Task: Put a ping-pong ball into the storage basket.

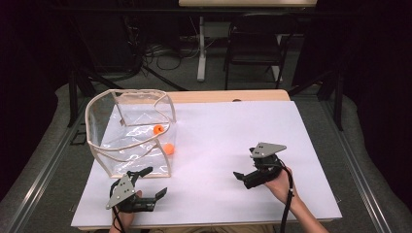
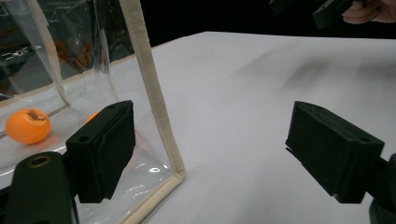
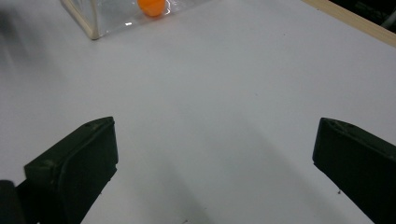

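Note:
A clear plastic bag (image 1: 103, 116) with cream trim stands open at the left of the white sheet. Two orange balls lie inside it, one (image 1: 158, 129) farther back and one (image 1: 168, 148) by the near right corner. My left gripper (image 1: 154, 182) is open just in front of the bag. In the left gripper view its jaws straddle the bag's trimmed corner edge (image 2: 156, 107), with a ball (image 2: 28, 125) behind the plastic. My right gripper (image 1: 245, 165) is open over bare sheet at the right; its view (image 3: 215, 163) shows a ball (image 3: 151, 7) far ahead.
The white sheet (image 1: 233, 126) covers most of the wooden table (image 1: 228, 95). Metal rails run along both sides. A dark chair (image 1: 255, 43) and a table leg stand beyond the far edge. The other hand's gripper (image 2: 327, 9) shows at the top right of the left gripper view.

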`<state>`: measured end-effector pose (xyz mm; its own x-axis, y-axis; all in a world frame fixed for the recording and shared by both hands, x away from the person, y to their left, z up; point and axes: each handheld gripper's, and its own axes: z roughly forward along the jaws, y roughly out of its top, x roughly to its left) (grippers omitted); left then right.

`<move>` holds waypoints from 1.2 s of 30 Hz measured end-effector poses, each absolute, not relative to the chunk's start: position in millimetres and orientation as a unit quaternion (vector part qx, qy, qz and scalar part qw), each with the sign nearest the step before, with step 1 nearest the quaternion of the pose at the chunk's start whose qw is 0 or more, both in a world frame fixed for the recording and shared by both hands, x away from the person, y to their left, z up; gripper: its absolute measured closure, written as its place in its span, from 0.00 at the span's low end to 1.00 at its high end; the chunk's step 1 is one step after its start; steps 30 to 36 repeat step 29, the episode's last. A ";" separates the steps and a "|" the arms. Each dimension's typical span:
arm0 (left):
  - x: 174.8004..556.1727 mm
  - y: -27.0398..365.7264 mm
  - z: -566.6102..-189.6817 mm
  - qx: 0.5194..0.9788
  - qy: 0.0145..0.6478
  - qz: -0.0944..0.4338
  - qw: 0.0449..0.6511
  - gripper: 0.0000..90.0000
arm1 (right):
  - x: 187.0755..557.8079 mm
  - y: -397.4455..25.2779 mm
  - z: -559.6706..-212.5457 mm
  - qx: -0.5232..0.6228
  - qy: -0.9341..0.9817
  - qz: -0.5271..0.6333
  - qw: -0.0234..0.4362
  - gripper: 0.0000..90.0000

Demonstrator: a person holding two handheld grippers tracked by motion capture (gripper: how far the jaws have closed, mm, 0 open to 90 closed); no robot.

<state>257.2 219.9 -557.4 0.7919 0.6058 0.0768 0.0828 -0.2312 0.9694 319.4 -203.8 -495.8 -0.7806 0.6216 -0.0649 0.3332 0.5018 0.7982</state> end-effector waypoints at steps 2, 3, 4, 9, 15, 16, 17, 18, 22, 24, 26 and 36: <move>257.2 219.9 -557.4 0.750 0.230 0.227 0.577 0.17 | 317.5 -205.2 -498.0 0.284 0.848 0.412 0.176 0.00; 257.2 220.0 -557.3 0.750 0.230 0.227 0.577 0.17 | 316.6 -206.3 -499.1 0.285 0.847 0.412 0.175 0.00; 257.2 220.1 -557.4 0.750 0.230 0.227 0.577 0.17 | 315.3 -207.1 -500.3 0.288 0.846 0.412 0.175 0.00; 257.1 220.0 -557.4 0.751 0.230 0.227 0.576 0.17 | 310.4 -211.4 -507.4 0.292 0.845 0.412 0.177 0.00; 257.0 220.1 -557.5 0.750 0.231 0.227 0.576 0.17 | 305.4 -216.3 -514.9 0.298 0.843 0.411 0.178 0.00; 257.0 220.1 -557.4 0.750 0.231 0.228 0.576 0.17 | 304.5 -216.9 -515.8 0.299 0.842 0.411 0.179 0.00; 257.0 220.2 -557.5 0.751 0.231 0.227 0.576 0.17 | 303.6 -217.4 -516.2 0.300 0.843 0.410 0.178 0.00; 257.1 220.1 -557.5 0.751 0.230 0.228 0.576 0.17 | 302.5 -218.2 -517.1 0.300 0.841 0.412 0.179 0.00; 257.2 220.0 -557.5 0.752 0.230 0.228 0.574 0.17 | 298.3 -220.1 -518.4 0.301 0.839 0.415 0.183 0.00; 257.3 220.1 -557.5 0.752 0.230 0.228 0.574 0.17 | 296.9 -220.5 -519.3 0.301 0.837 0.418 0.185 0.00; 257.5 219.9 -557.6 0.752 0.231 0.228 0.573 0.17 | 295.3 -221.7 -520.1 0.300 0.835 0.422 0.185 0.00; 257.9 219.4 -557.7 0.755 0.229 0.228 0.570 0.17 | 294.5 -224.5 -521.7 0.303 0.833 0.425 0.186 0.00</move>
